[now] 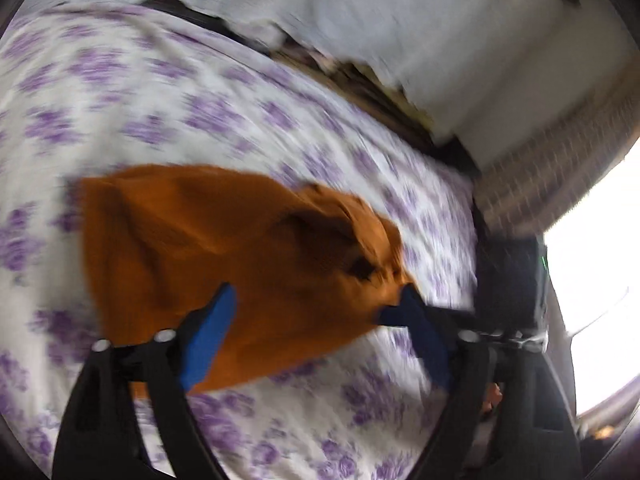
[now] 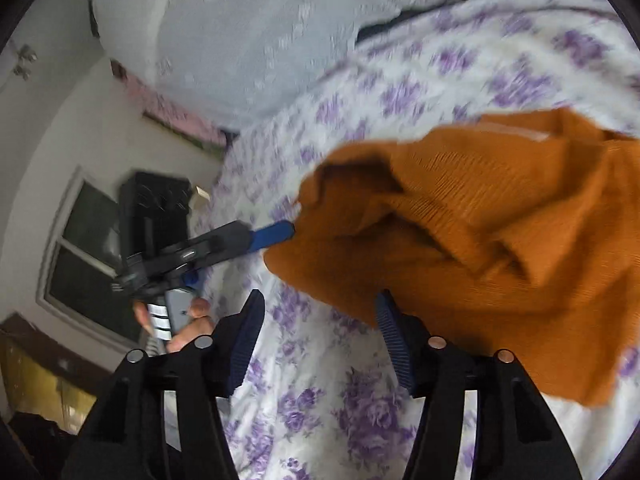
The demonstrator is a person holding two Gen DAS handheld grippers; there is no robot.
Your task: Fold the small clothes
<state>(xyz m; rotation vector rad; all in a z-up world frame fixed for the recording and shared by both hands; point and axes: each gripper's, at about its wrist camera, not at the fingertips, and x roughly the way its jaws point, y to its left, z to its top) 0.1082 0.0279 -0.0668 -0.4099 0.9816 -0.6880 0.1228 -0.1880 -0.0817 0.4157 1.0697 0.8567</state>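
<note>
An orange ribbed garment (image 1: pixel 224 264) lies bunched on a bed sheet with purple flowers (image 1: pixel 168 92). My left gripper (image 1: pixel 316 300) is open, its blue fingers apart over the garment's near edge. In the left wrist view the other gripper (image 1: pixel 394 314) comes in from the right with its blue tip at the cloth's right corner. In the right wrist view my right gripper (image 2: pixel 320 312) is open over the sheet, the garment (image 2: pixel 500 240) just beyond its right finger. There a second gripper (image 2: pixel 276 234) touches the garment's left edge; whether it pinches the cloth is unclear. Both views are blurred.
A white lace cover (image 2: pixel 248 32) hangs at the far side of the bed. A window (image 2: pixel 80 256) and a dark box-shaped object (image 2: pixel 154 208) are beside the bed on the left. Bright window light (image 1: pixel 592 288) fills the right of the left wrist view.
</note>
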